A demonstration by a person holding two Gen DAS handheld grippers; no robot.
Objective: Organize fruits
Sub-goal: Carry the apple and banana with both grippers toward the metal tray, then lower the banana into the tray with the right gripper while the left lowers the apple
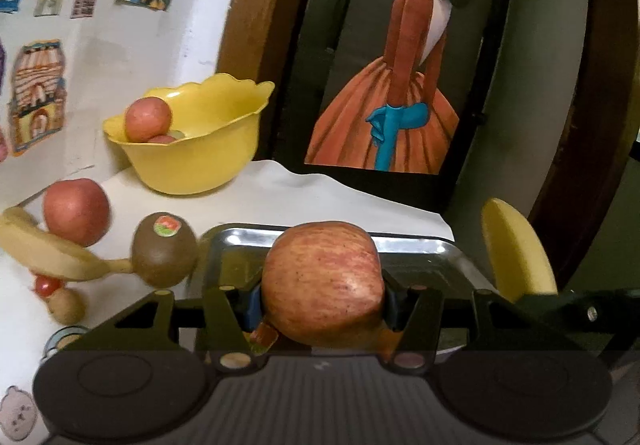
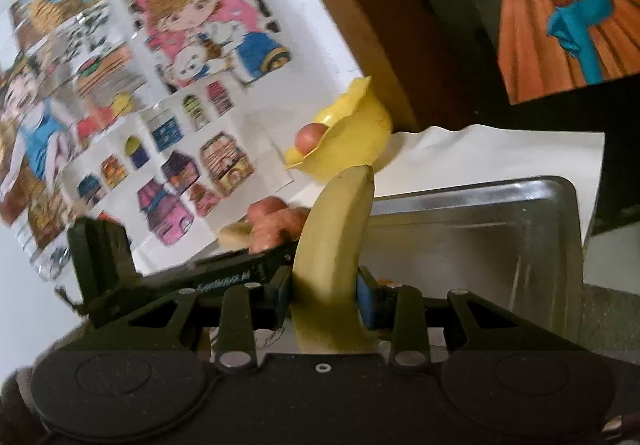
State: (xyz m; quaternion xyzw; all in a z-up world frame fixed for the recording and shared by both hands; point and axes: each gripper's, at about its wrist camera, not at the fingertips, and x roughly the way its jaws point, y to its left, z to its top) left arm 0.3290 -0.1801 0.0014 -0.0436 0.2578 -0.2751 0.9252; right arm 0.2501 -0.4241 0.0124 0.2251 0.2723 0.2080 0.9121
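My left gripper [image 1: 322, 301] is shut on a large red apple [image 1: 324, 281], held just above the near edge of a steel tray [image 1: 412, 243]. My right gripper [image 2: 323, 295] is shut on a yellow banana [image 2: 336, 241], which stands upright over the left side of the steel tray [image 2: 500, 229]. That banana [image 1: 516, 249] also shows at the right in the left wrist view. A yellow bowl [image 1: 192, 149] with two apples in it sits at the back left. The bowl [image 2: 352, 137] appears behind the banana in the right wrist view.
On the white cloth left of the tray lie a loose apple [image 1: 76, 211], a stickered kiwi [image 1: 164, 249], another banana [image 1: 48, 249], a cherry tomato [image 1: 46, 285] and a small brown fruit [image 1: 66, 305]. A framed painting [image 1: 396, 57] leans behind; cartoon stickers [image 2: 180, 45] cover the wall.
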